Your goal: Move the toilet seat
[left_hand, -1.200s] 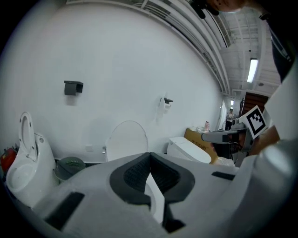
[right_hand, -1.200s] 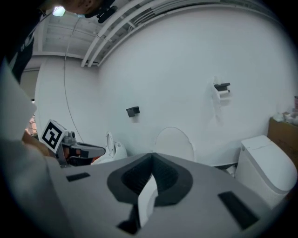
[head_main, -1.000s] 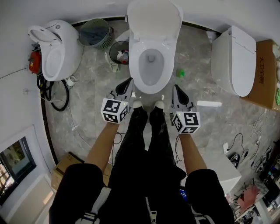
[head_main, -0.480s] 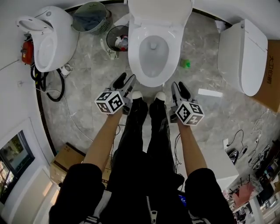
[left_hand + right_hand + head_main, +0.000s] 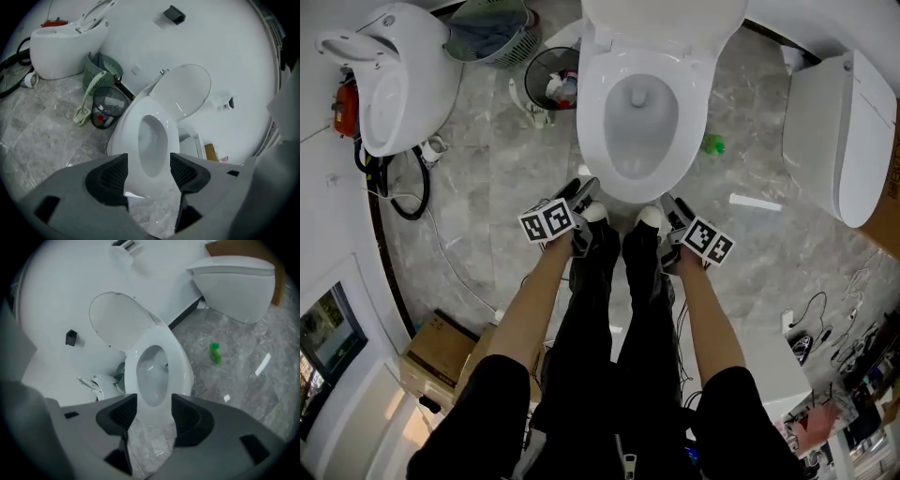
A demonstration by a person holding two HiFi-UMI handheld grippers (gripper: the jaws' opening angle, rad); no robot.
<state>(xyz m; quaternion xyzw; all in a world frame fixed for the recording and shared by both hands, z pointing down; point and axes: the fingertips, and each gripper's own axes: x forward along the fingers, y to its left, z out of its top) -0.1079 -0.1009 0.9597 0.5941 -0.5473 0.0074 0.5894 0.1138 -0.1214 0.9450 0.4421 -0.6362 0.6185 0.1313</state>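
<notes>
A white toilet stands straight ahead, its seat ring (image 5: 602, 94) lying flat on the bowl and its lid (image 5: 666, 21) raised against the wall. My left gripper (image 5: 584, 190) hovers just short of the bowl's front left. My right gripper (image 5: 667, 205) hovers just short of the front right. Neither touches the toilet. Both sets of jaws are opening, with nothing between them. In the left gripper view the seat ring (image 5: 131, 123) and lid (image 5: 183, 91) show beyond the gripper (image 5: 148, 161). The right gripper view shows the seat ring (image 5: 182, 363) beyond its gripper (image 5: 153, 401).
My legs and white shoes (image 5: 647, 217) stand between the grippers. A second toilet (image 5: 394, 84), a green basket (image 5: 492, 33) and a black waste bin (image 5: 553, 89) are at the left. A green bottle (image 5: 712, 143) lies on the floor; another toilet (image 5: 839, 141) is at the right.
Both grippers went forward and inward to the toilet's front edge, and their jaws went from shut to open. The toilet sits closer in the head view.
</notes>
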